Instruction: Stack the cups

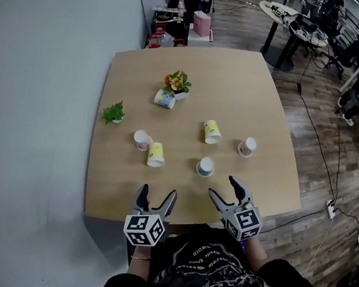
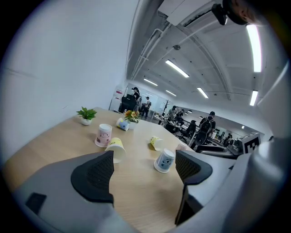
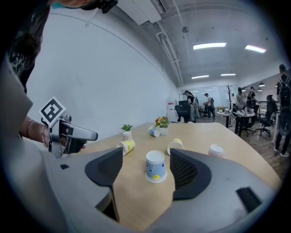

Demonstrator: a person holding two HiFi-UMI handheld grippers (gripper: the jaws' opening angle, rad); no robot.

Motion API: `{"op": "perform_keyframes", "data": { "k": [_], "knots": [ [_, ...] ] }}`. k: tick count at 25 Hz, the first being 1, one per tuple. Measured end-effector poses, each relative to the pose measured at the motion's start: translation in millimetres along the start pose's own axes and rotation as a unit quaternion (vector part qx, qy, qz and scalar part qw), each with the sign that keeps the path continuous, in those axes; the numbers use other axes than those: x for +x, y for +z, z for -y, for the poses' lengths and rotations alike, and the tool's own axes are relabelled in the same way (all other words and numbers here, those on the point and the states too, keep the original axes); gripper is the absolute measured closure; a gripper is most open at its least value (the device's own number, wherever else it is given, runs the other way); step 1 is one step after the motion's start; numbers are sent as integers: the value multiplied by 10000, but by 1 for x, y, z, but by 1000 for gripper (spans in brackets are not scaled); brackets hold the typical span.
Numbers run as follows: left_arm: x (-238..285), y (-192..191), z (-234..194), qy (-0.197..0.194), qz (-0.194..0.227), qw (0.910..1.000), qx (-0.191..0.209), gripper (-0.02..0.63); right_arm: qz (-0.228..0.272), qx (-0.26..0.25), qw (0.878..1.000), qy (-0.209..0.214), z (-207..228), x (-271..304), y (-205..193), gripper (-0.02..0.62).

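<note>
Cups for stacking, six in all, spread over the middle of a pale wooden bench (image 1: pixel 223 73); three upside down, mouths on the wood, long axes upright: near blue cup (image 1: pixel 205 166) closest to the front edge, left pink cup (image 1: pixel 142 139), right pink cup (image 1: pixel 248 146); three on their sides, long axes level with the bench top: left yellow cup (image 1: pixel 155 154) just beside the left pink cup and right yellow cup (image 1: pixel 211 131) farther back, both apparently with mouths toward the front edge; far blue cup (image 1: pixel 164 98) close beside a flower pot (image 1: pixel 177 84), its direction hard to make out; small green plant (image 1: pixel 113 113) off to the left, well apart. Left hand-held gripper (image 1: pixel 157 195) and right hand-held gripper (image 1: pixel 224 188) side by side over the front edge, tilted slightly down toward the cups, jaws of each spread wide, nothing between the pads; near blue cup framed between the right jaws in the right gripper view, but ahead of them and untouched. Probably paper or thin plastic: very light, easily tipped or pushed along, walls soft enough to crush; smooth and tapered, so likely to slip from a loose pinch; toppled ones liable to roll. Best taken, by the look of it, across the side wall about halfway up with a gentle squeeze, mouth end left free for nesting.
</note>
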State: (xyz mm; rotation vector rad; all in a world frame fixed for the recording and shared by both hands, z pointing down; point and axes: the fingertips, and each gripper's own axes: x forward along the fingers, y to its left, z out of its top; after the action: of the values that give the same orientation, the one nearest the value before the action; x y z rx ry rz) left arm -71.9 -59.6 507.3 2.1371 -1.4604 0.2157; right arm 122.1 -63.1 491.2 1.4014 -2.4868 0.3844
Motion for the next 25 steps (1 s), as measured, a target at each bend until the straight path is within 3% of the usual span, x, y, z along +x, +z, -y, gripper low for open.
{"op": "perform_keyframes", "data": {
  "k": [14, 25],
  "knots": [
    [33, 8, 0, 499, 74, 9985, -197, 170, -551, -625, 9913, 1023, 23, 68, 1, 258],
    [37, 14, -3, 427, -62, 9991, -38, 170, -1049, -843, 9857, 1017, 16, 100, -23, 258]
  ]
}}
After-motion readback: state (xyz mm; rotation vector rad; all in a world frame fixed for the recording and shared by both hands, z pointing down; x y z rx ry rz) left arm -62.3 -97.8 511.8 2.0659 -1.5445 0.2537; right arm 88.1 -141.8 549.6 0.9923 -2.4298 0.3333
